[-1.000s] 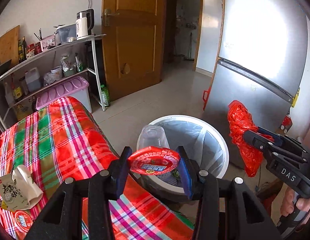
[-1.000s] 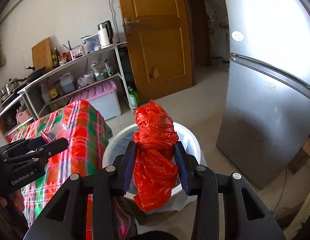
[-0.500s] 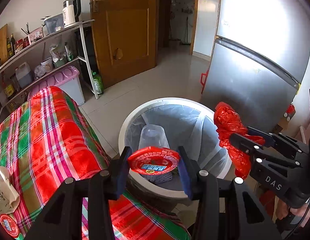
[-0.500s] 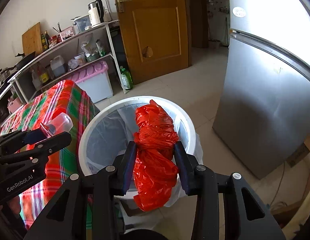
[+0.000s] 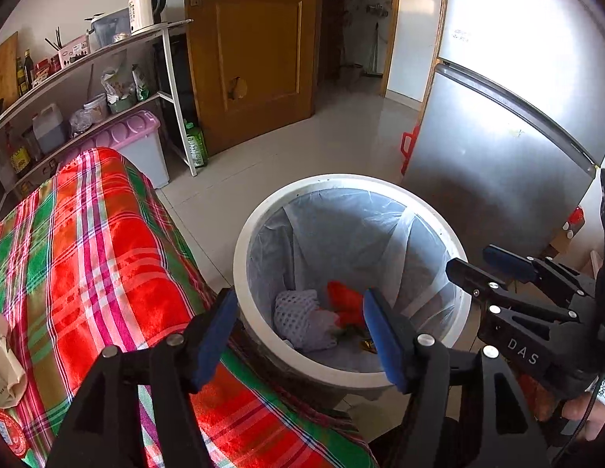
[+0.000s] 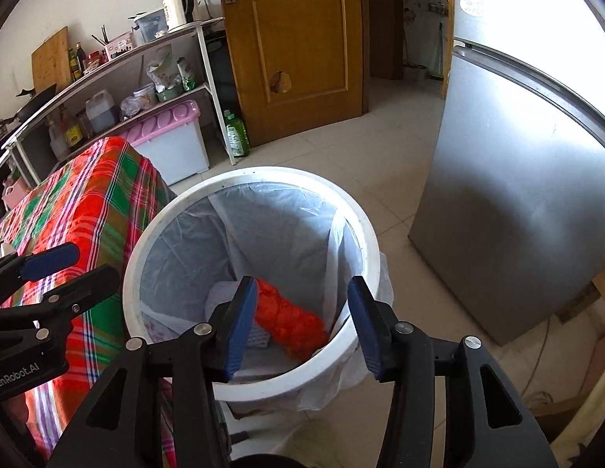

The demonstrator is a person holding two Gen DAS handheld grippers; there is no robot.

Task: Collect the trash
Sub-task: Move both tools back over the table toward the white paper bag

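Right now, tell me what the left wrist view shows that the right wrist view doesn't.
Only the left wrist view: a paper carton and a red lid on the plaid tablecloth.
Only the right wrist view: a pink basket by the shelf.
Both: the white bin holding the red bag, with the left gripper and right gripper open and empty above it.

The right tongs (image 6: 300, 321), jaws just opened and empty, hang over a white bin (image 6: 240, 384) at frame centre. A red bag (image 6: 290, 321) lies inside it. The left tongs (image 6: 68, 269) show at left, before a plaid worktop (image 6: 99, 195).
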